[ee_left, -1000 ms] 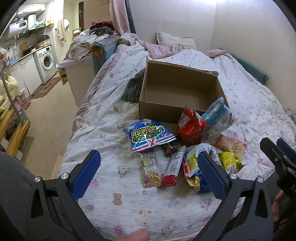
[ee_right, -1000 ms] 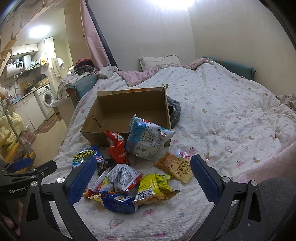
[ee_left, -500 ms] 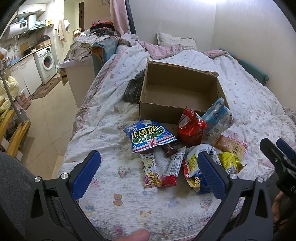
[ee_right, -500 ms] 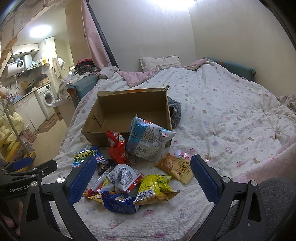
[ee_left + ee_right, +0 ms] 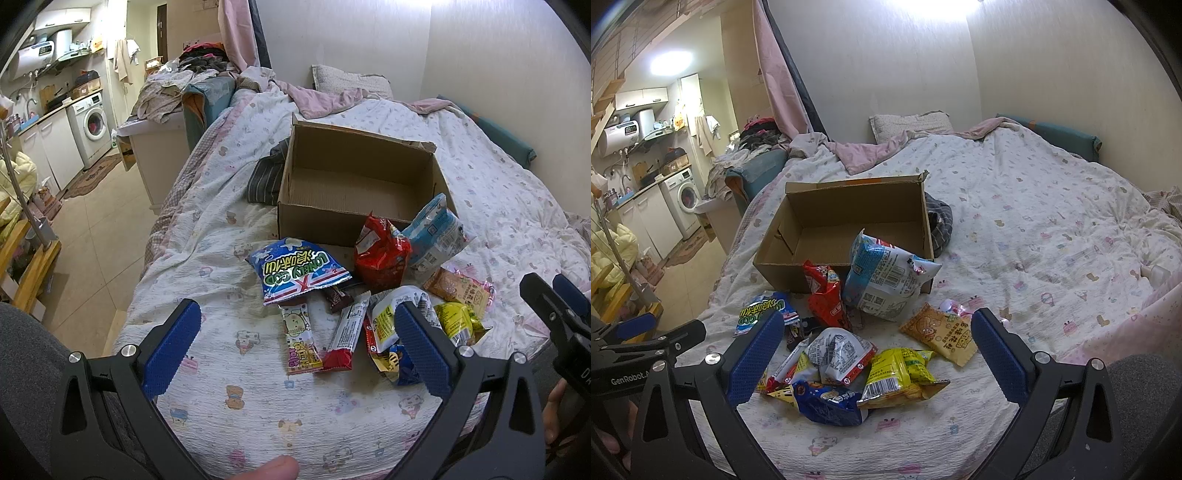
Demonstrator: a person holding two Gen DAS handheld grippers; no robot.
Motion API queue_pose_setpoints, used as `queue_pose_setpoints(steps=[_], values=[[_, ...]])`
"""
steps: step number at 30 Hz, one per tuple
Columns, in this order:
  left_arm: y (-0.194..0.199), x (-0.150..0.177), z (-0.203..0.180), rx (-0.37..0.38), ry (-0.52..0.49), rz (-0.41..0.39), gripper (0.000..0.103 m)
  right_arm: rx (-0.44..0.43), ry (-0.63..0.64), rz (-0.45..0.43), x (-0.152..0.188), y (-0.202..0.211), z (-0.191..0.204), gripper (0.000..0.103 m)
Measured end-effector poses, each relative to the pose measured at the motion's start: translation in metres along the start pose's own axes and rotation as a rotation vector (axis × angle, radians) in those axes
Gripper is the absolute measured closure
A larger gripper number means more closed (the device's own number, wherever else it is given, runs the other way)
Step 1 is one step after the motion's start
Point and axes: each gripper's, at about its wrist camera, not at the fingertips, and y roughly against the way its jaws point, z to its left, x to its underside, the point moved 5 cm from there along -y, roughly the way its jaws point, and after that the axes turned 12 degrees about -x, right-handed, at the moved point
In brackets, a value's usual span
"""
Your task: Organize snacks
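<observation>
I hold my left gripper [image 5: 297,345] and right gripper [image 5: 877,354] spread wide and empty above the bed's [image 5: 1052,229] near edge. The snack packets [image 5: 849,354] lie heaped just below, the cardboard box [image 5: 849,221] standing open beyond them toward the bed's middle.

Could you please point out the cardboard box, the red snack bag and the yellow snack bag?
cardboard box [image 5: 783,275], right wrist view, on its near outer wall.
red snack bag [image 5: 382,258], left wrist view, mid-front.
yellow snack bag [image 5: 897,373], right wrist view, centre of its face.
</observation>
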Motion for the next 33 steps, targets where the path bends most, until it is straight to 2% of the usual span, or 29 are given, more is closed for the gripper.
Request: queue_pose_setpoints(steps=[33], values=[[0.0000, 0.0001, 0.0001, -0.001, -0.002, 0.000, 0.000, -0.001, 0.001, -0.004, 0.0009, 0.0010, 0.0003, 0.000]])
